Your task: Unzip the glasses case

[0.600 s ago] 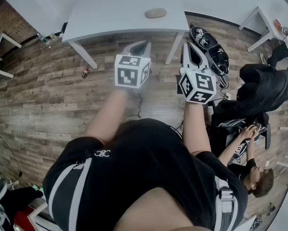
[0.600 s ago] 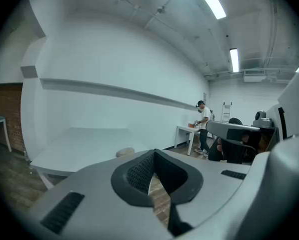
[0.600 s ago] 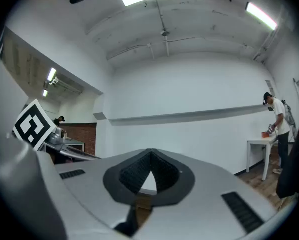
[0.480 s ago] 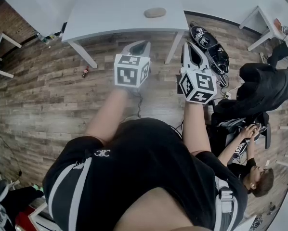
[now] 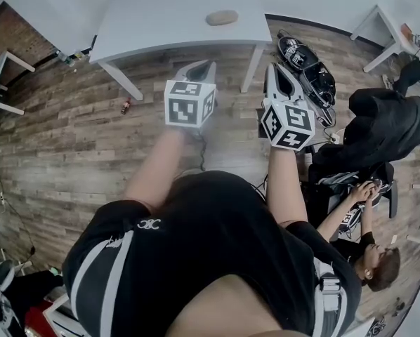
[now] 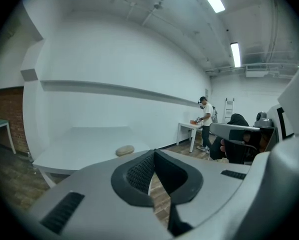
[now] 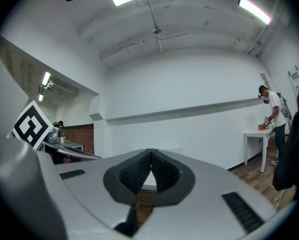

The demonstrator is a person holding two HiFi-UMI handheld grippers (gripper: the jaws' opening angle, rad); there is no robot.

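Note:
A small tan oval glasses case (image 5: 222, 17) lies on the white table (image 5: 161, 20), near its front right part; the left gripper view shows the case (image 6: 124, 150) too, alone on the tabletop. My left gripper (image 5: 204, 67) is held in the air short of the table's front edge, shut, with nothing between its jaws (image 6: 153, 154). My right gripper (image 5: 277, 74) hovers beside it to the right, over the floor, also shut and empty (image 7: 150, 155). Both are well short of the case.
Wood-plank floor lies under both grippers. Black bags and gear (image 5: 308, 69) sit on the floor right of the table leg. A seated person (image 5: 368, 258) is at the lower right. Another person (image 6: 206, 124) stands at a far white table. More white tables (image 5: 385, 30) stand around.
The view has shifted slightly; the table and case sit a little higher in the head view. Both grippers stay shut and side by side in much the same place.

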